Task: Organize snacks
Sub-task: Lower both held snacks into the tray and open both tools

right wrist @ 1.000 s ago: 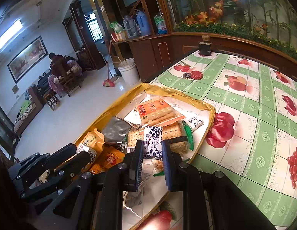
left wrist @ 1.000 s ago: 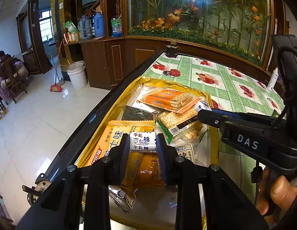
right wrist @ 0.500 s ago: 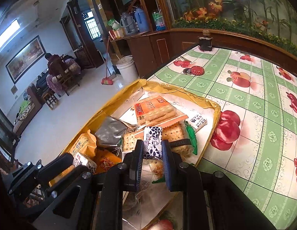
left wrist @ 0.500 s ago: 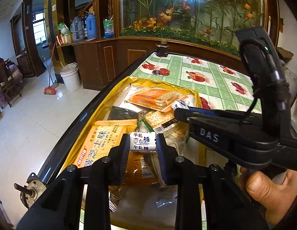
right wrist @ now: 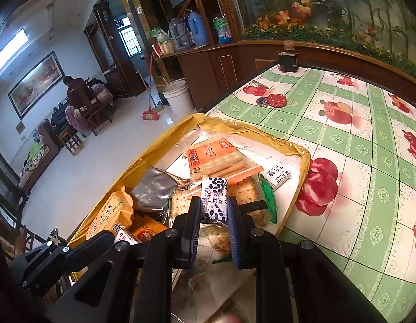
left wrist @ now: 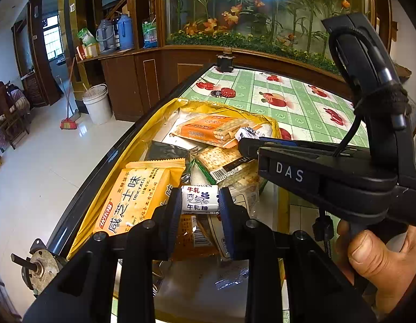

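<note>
My left gripper point(left wrist: 199, 207) is shut on a small white nougat candy point(left wrist: 199, 198) with red and blue print, held above the snack pile. My right gripper point(right wrist: 213, 216) is shut on a white candy with dark blue spots point(right wrist: 213, 198), also above the pile. Below lies a yellow plastic bag point(right wrist: 302, 152) spread open on the table, holding an orange biscuit pack point(right wrist: 213, 158), a yellow cracker pack point(left wrist: 138, 193), clear-wrapped soda crackers point(left wrist: 221, 161), a grey packet point(right wrist: 154, 187) and another small candy point(right wrist: 278, 175). The right gripper's body point(left wrist: 323, 177) crosses the left wrist view.
The table has a green checked cloth with red fruit prints point(right wrist: 369, 145). A red lid point(right wrist: 277, 100) and a dark jar point(right wrist: 288, 60) stand at the far end. The table's left edge point(left wrist: 105, 161) drops to a white floor with a bucket point(left wrist: 96, 102) and broom.
Both grippers keep hold of their candies. The left gripper's view has shifted slightly; the right gripper's body sits higher and closer across it. The pile looks unchanged.
</note>
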`<state>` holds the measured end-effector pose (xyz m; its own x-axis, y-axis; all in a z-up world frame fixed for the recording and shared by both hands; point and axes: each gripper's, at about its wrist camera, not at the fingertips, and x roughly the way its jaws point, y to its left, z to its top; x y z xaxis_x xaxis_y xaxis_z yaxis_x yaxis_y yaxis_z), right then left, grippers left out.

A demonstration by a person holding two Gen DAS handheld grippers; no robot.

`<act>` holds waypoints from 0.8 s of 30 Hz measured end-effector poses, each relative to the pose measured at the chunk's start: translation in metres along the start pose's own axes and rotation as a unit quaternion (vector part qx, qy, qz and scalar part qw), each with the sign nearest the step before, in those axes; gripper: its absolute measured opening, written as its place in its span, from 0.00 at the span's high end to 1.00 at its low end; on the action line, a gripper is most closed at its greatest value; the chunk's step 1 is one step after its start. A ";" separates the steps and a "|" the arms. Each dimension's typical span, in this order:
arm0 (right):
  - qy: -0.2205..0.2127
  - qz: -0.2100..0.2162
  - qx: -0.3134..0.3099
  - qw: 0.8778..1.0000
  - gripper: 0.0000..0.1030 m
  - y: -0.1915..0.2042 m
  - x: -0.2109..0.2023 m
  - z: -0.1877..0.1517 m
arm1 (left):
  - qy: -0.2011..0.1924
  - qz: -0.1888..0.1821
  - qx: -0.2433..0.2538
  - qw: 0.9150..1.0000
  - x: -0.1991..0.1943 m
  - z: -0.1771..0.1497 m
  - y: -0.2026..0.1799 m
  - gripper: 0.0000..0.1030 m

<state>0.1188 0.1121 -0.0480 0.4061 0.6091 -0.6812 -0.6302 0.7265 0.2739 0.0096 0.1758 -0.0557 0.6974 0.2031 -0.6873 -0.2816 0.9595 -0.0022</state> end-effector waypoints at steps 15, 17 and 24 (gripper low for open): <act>0.000 0.003 0.000 1.000 0.74 0.002 -0.003 0.000 | 0.010 -0.007 -0.032 0.999 0.000 0.002 0.011 0.69; -0.006 0.005 0.002 1.000 0.59 0.002 -0.007 0.000 | 0.008 -0.015 -0.038 0.999 -0.002 0.002 0.012 0.34; -0.028 -0.003 0.008 1.000 0.25 0.002 -0.029 0.001 | 0.004 0.004 -0.045 0.999 -0.010 0.004 0.016 0.15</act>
<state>0.1067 0.0962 -0.0271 0.4469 0.6214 -0.6435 -0.6167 0.7351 0.2816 0.0007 0.1897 -0.0460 0.6893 0.2096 -0.6935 -0.3456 0.9365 -0.0604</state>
